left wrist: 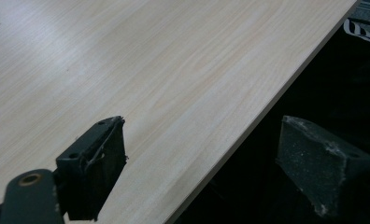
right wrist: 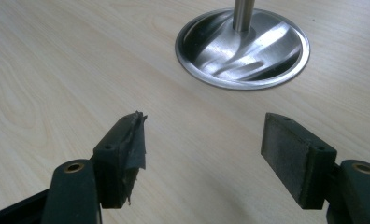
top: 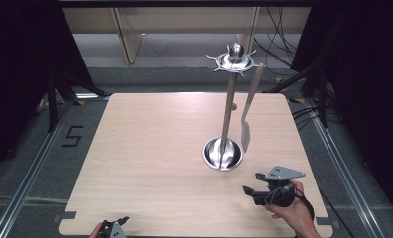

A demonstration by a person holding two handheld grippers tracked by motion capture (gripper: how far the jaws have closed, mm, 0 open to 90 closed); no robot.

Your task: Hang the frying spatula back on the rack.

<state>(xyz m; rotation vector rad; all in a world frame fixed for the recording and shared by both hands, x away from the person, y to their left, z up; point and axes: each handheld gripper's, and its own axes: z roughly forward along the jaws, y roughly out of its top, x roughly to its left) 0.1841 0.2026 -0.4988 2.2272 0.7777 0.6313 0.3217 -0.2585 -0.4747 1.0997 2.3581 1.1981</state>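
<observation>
On the table (top: 150,148) in the high view, a spatula (top: 246,119) hangs from the rack (top: 228,114); the right gripper (top: 254,184) sits near its base, and a careless reach could set the spatula swinging. In the left gripper view, the left gripper (left wrist: 202,158) gapes empty over the table edge. In the right gripper view, the jaws stand wide before the base (right wrist: 243,46); bumping it could tip the rack.

Table (top: 150,148): pale wood-grain top, smooth, soft sheen. Stand's round base (right wrist: 243,46): polished metal, glossy, mirror streaks; pole (top: 228,111) brushed metal; hook crown (top: 232,60) shiny metal. Hanging spatula (top: 248,111): light matt wood. Right gripper (right wrist: 204,147) pads (right wrist: 293,154): black, rough, matt, frayed edges.
</observation>
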